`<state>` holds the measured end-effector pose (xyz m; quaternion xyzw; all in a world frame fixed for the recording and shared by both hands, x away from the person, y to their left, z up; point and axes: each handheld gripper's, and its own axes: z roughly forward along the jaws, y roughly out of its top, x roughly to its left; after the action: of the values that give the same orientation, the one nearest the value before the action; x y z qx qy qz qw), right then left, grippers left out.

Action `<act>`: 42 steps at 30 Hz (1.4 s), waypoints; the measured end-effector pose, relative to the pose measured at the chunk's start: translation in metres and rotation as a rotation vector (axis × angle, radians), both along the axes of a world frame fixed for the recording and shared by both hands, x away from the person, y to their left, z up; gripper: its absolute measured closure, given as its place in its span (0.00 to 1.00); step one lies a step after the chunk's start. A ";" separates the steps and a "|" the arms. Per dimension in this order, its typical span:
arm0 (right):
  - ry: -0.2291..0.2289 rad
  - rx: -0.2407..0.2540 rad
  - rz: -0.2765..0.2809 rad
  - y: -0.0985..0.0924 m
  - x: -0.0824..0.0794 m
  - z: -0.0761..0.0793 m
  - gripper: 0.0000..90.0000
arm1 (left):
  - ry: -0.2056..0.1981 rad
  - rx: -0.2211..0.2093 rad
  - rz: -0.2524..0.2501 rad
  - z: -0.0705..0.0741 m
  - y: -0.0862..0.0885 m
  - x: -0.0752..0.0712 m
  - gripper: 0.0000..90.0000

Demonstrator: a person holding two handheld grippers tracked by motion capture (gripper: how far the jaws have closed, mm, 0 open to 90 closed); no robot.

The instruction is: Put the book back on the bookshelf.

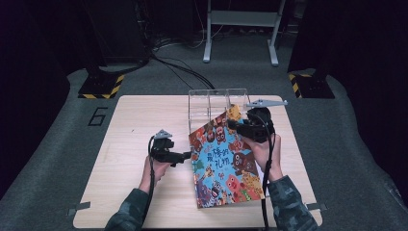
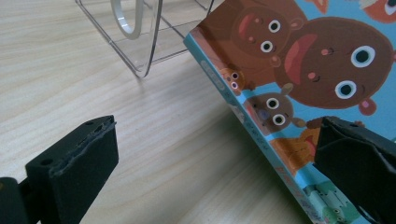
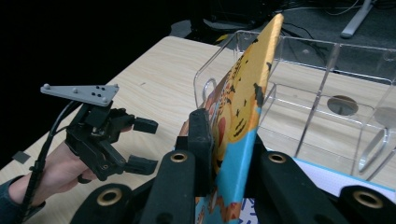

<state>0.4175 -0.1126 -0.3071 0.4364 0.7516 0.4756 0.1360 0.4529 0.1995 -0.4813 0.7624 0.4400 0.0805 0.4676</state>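
right gripper (image 3: 224, 154) clamping book (image 1: 223, 159) edge

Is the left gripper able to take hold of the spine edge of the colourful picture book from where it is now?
Probably yes. The left gripper has its jaws open right beside the spine edge of the colourful cartoon-animal picture book, with bare light wooden table between them. The right gripper already holds the book tilted up.
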 end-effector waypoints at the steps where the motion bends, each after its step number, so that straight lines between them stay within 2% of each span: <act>1: -0.011 0.002 0.003 0.000 0.000 0.000 0.90 | 0.004 -0.004 -0.007 0.001 0.000 0.000 0.00; 5: -0.027 0.005 0.014 0.001 -0.002 0.000 0.90 | 0.000 -0.006 -0.023 0.006 -0.001 0.001 0.00; 8: -0.036 0.011 0.021 0.001 -0.002 0.000 0.90 | 0.002 -0.025 -0.031 0.009 -0.003 0.002 0.00; 14: -0.040 0.018 0.026 0.000 -0.003 -0.001 0.90 | 0.005 -0.007 -0.074 0.010 -0.008 0.004 0.00; 22: -0.049 0.025 0.027 -0.002 -0.005 -0.002 0.90 | -0.004 -0.020 -0.107 0.013 -0.015 0.008 0.00; 26: -0.053 0.023 0.028 -0.002 -0.006 -0.002 0.90 | 0.010 -0.050 -0.126 0.015 -0.016 0.010 0.00; 34: -0.054 0.021 0.028 -0.002 -0.006 -0.002 0.90 | 0.003 -0.056 -0.150 0.017 -0.018 0.011 0.00; 39: -0.057 0.019 0.029 -0.001 -0.007 -0.001 0.90 | 0.019 -0.081 -0.167 0.015 -0.017 0.013 0.00; 42: -0.060 0.018 0.032 -0.002 -0.007 -0.002 0.90 | 0.014 -0.086 -0.179 0.015 -0.018 0.013 0.00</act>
<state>0.4109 -0.1143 -0.3088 0.4110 0.7498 0.4973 0.1468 0.4659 0.1812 -0.4667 0.7786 0.3765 0.0142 0.5019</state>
